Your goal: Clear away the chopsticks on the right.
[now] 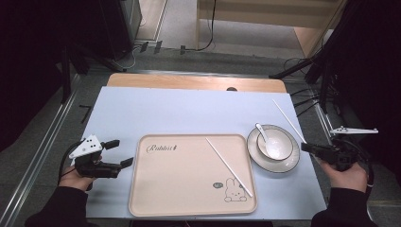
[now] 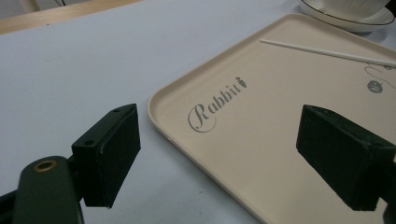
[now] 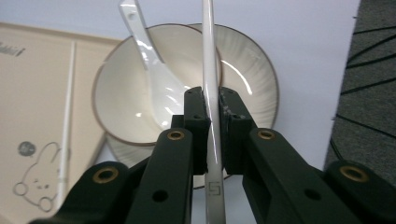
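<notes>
Meanwhile, a white chopstick (image 3: 211, 70) was clamped between the black pads of the right tongs (image 3: 213, 122), which were held by the person's hand at the right edge of the bench (image 1: 156, 111). In the high view the chopstick (image 1: 288, 120) was seen slanting up and away from the right tongs (image 1: 307, 146), its far end raised above the bench's right side. In the right gripper view it was seen crossing in front of the bowl (image 3: 243, 60).

The bowl (image 1: 283, 142) was set on a saucer (image 1: 293, 163) just right of the tray (image 1: 165, 189), and a white spoon (image 1: 264, 137) was laid in it, handle pointing to the rear left. A second chopstick (image 1: 229, 168) was laid diagonally on the tray, its near end beside the printed rabbit (image 1: 235, 191).

The left tongs (image 1: 122, 152) were held with the jaws apart and nothing between them, just left of the tray. In the left gripper view the tray's corner (image 2: 161, 105) was framed between the two pads.
</notes>
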`<state>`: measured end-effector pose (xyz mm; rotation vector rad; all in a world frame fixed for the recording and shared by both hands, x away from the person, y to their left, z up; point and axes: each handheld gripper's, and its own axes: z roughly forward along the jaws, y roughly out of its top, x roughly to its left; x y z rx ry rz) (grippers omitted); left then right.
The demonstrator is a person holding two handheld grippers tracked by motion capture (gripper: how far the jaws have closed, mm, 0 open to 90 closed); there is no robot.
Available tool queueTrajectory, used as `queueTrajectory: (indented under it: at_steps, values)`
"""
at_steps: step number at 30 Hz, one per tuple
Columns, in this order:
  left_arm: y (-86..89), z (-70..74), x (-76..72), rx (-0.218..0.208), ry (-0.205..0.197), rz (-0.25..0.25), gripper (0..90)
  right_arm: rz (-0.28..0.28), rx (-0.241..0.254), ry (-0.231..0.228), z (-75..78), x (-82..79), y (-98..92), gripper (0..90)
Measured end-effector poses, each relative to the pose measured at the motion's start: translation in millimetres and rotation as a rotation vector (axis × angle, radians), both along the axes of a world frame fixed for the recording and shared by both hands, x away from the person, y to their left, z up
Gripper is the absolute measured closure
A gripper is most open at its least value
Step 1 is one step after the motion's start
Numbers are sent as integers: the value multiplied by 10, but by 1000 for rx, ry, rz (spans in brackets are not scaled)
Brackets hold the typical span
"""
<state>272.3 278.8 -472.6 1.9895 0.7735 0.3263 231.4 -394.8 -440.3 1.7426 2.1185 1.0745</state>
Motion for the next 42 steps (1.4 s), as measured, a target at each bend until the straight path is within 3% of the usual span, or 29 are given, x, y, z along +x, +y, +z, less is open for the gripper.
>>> queueTrajectory:
  at_steps: [7,18,21,30,42]
  values:
    - [0,-1,6,-2,-1,2,142,57,12,-25,136,-118,357,843]
    - [1,1,12,-4,-3,0,142,179,0,-15,87,-236,948,843]
    - [-2,1,17,-4,-3,-1,142,208,-5,-4,27,-259,1118,843]
    - [-25,-3,29,-7,0,-5,142,261,-26,43,-225,-242,1376,842]
    - [-42,-2,49,-7,0,-13,142,253,-83,156,-585,-111,1504,841]
